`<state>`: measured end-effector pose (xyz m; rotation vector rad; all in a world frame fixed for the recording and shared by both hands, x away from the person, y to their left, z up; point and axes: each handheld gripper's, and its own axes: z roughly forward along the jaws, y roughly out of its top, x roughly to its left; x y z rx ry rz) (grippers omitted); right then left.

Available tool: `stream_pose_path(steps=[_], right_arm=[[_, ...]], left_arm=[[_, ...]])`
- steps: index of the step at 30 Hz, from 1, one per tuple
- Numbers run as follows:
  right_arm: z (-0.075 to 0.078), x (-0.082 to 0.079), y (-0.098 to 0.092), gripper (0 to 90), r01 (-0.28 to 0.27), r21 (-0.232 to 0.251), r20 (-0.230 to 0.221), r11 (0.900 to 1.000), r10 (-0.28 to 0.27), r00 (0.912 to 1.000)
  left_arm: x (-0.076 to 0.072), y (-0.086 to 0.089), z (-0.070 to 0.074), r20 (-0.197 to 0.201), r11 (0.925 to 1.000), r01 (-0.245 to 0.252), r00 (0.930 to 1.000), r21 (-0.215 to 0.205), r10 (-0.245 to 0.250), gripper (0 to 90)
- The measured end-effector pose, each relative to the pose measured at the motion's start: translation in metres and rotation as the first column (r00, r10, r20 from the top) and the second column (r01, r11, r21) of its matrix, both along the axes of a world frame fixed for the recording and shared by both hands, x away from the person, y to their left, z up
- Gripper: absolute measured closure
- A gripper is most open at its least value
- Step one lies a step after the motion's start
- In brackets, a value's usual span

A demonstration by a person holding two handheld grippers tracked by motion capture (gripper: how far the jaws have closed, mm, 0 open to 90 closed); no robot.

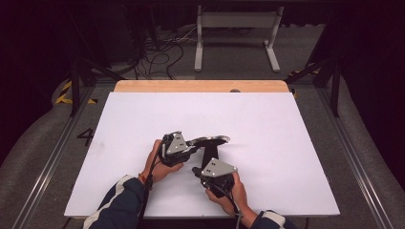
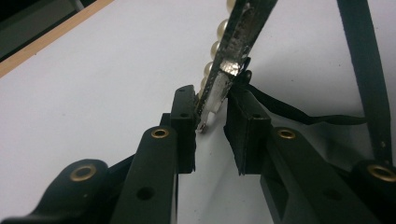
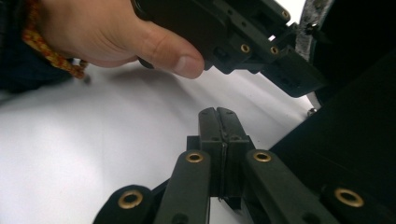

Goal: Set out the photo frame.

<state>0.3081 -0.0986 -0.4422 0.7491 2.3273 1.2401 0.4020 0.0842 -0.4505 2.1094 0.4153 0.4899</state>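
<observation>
1. The left gripper clamps the end of a pearl-trimmed hair clip, its pads pressed on the metal tip; in the high view the clip juts out from that gripper just above the white table. The grip sits on the very end, so the clip could pivot or slide out if it is tugged
2. A black strap hangs from the clip toward the table; it may snag on a jaw and drag the clip sideways
3. The right gripper is clenched with nothing seen between its pads, close beneath the left hand. Brought nearer, it risks bumping the thumb or knocking the clip loose
4. The pearls look glued on, so hard pinching might pop one off
</observation>
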Motion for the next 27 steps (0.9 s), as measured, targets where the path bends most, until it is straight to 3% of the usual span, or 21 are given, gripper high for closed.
stream_pose_path(steps=[7,13,27], right_arm=[[-0.010,0.004,0.007,90.0,0.063,-0.040,-0.014,0.997,-0.064,0.9979],[-0.015,0.007,0.002,90.0,0.070,-0.032,-0.059,0.997,-0.072,0.9956],[-0.014,0.008,-0.010,90.0,0.075,-0.043,-0.068,0.996,-0.078,0.9947]], left_arm=[[-0.002,0.000,0.001,0.013,0.9996,-0.005,0.9999,0.027,0.004,75.1],[-0.006,0.001,0.004,0.021,0.9983,0.005,0.9998,0.059,-0.006,77.1],[-0.008,0.001,0.006,0.031,0.9964,0.018,0.9993,0.082,-0.021,79.4]])
